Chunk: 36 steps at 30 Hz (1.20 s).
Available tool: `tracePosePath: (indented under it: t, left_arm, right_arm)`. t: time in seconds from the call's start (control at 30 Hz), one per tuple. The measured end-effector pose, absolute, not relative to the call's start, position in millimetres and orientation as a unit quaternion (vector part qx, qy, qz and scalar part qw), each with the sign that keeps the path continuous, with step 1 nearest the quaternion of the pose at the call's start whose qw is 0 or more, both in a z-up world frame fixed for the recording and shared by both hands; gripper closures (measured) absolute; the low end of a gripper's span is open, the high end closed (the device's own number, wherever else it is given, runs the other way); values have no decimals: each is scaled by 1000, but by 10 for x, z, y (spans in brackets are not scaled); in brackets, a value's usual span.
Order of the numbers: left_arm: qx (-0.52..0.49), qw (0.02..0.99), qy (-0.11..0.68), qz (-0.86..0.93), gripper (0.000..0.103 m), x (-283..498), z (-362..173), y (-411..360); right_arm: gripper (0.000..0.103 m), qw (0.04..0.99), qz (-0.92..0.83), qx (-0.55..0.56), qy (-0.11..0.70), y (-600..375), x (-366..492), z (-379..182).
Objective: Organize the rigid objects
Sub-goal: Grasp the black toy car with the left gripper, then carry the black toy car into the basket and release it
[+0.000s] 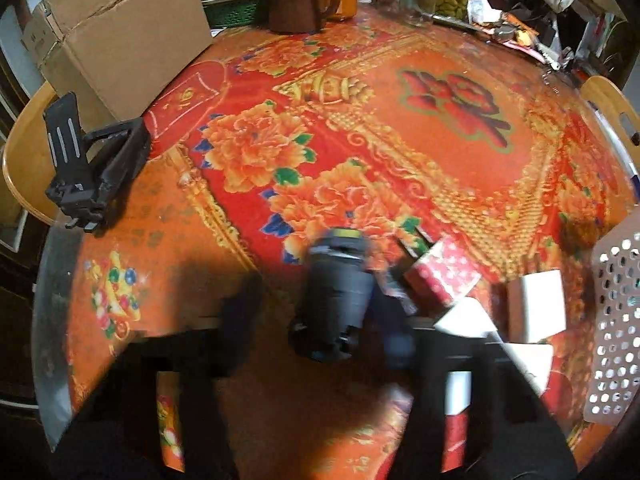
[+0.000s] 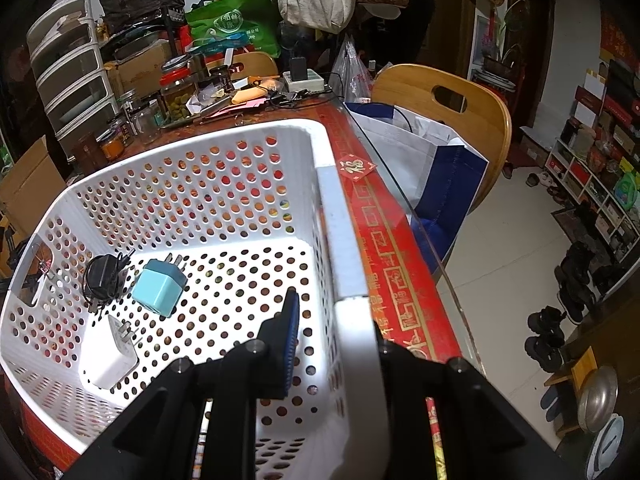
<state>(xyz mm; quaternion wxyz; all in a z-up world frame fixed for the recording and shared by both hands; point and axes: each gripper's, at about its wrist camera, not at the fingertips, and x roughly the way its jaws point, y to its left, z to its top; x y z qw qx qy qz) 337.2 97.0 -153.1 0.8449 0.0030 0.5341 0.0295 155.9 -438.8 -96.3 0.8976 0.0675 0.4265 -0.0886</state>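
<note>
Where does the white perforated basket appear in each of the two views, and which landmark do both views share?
Left wrist view: only a corner of the white perforated basket shows, at the right edge.
Right wrist view: the basket fills the centre and left, chargers inside.
Shared landmark: the jar of green pickles at the table's far edge.

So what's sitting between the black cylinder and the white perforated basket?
Left wrist view: a red dotted box and some white boxes lie between the black cylinder and the white basket.
</note>
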Motion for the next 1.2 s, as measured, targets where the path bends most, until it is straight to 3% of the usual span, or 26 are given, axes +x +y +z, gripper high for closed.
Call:
tracePosePath:
  t: [0.17, 0.47, 1.2]
  left_arm:
    - [31, 856, 513, 49, 76, 3247, -1488, 860]
    - [125, 905, 379, 148, 76, 2739, -742, 552]
    - [165, 924, 343, 45, 76, 2328, -143, -690]
  right_arm:
    - [84, 898, -88, 68, 425, -4394, 1548, -964]
    - [84, 900, -85, 69, 423, -4394, 1530, -965]
    - [84, 900, -75, 69, 423, -4387, 1533, -959]
